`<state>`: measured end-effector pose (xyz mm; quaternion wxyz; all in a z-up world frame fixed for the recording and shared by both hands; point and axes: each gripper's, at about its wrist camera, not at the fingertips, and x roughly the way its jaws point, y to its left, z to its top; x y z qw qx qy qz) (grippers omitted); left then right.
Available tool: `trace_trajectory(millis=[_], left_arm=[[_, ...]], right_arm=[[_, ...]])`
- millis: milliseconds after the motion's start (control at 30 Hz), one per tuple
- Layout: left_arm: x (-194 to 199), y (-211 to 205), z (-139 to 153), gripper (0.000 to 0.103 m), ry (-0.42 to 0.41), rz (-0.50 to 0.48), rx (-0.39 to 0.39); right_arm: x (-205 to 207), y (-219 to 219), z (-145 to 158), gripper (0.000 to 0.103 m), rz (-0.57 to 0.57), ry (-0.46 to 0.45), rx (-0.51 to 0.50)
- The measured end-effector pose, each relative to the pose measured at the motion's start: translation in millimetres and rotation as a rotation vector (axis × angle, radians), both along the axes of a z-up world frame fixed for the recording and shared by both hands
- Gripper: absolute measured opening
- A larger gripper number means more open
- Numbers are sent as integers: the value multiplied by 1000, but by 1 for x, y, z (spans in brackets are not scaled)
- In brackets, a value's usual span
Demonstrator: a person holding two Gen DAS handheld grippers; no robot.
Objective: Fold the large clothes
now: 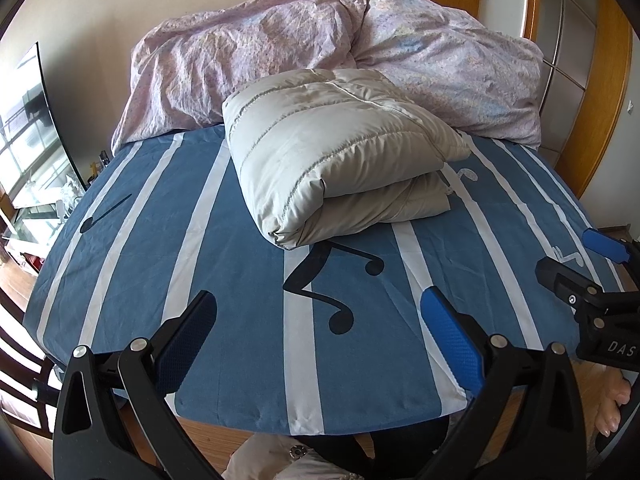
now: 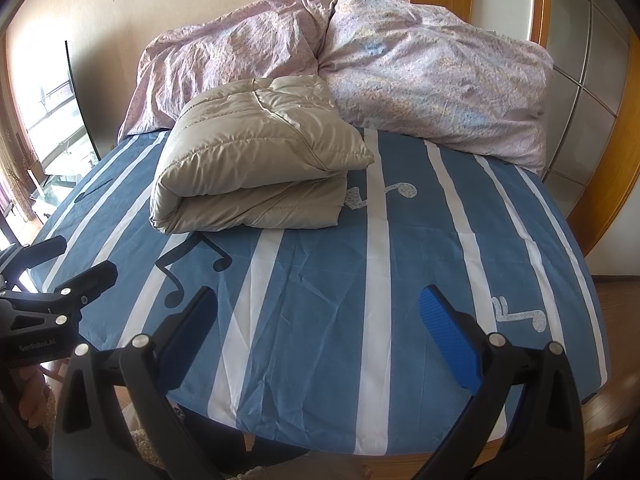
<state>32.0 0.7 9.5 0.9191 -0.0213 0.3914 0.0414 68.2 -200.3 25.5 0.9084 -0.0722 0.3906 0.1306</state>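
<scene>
The beige quilted puffer jacket (image 1: 340, 152) lies folded into a thick bundle on the blue striped bed sheet (image 1: 224, 280), just in front of the crumpled pink duvet (image 1: 256, 52). The left gripper (image 1: 320, 316) and right gripper (image 2: 318, 316) hang near the bed's foot, well apart from the jacket, both with fingers spread and holding nothing. The folding looks finished; at most a tidying press on the bundle seems left

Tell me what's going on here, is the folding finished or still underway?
It looks finished. A person holds a gripper in each hand; the left gripper and right gripper are both open, empty and held back near the foot of the bed. The beige puffer jacket lies folded into a compact bundle on the striped sheet, against the crumpled quilt.
</scene>
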Motion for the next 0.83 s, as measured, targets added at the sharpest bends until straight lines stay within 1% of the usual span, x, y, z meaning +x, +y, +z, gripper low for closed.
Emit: trace_trajectory(millis=[833], left_arm=[[0, 3, 0, 102, 3, -16, 0]], right_arm=[[-1, 1, -1, 101, 0, 1, 5]])
